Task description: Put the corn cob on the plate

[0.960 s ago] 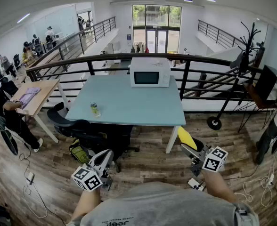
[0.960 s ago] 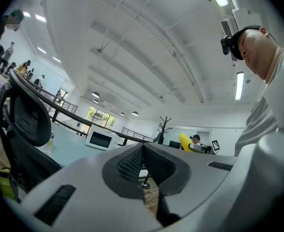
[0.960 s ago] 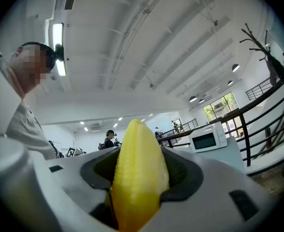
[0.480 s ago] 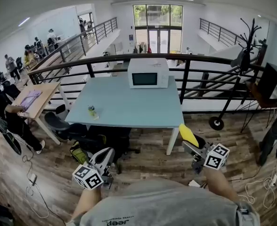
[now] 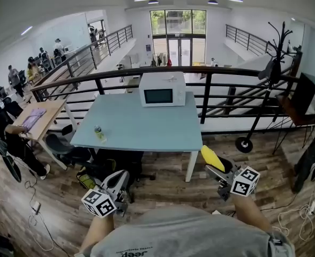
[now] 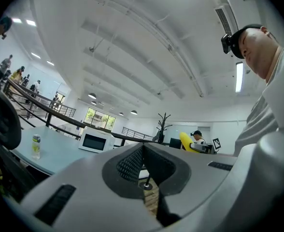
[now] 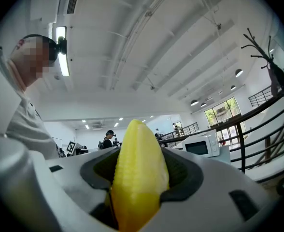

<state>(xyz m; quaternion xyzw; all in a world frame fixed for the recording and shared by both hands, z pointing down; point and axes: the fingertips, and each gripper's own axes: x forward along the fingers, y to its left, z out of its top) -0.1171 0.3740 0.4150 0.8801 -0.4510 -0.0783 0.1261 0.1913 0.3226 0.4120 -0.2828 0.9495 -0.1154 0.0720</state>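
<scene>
now | right gripper (image 5: 215, 170) clenches ribbed yellow corn cob (image 7: 139, 178) | left gripper (image 6: 143, 154) seemingly clenched, empty

The blue table (image 5: 147, 130) offers a bare near and middle top, open to a reach over its front edge. A white microwave (image 5: 162, 89) blocks the middle of the far edge, and a small bottle (image 5: 98, 133) stands near the left front corner. A black railing (image 5: 227, 71) closes the way behind. An office chair (image 5: 66, 142) crowds the table's left side. The corn cob (image 5: 212, 158) juts ahead of the right gripper (image 5: 217, 168), clear of the table.
</scene>
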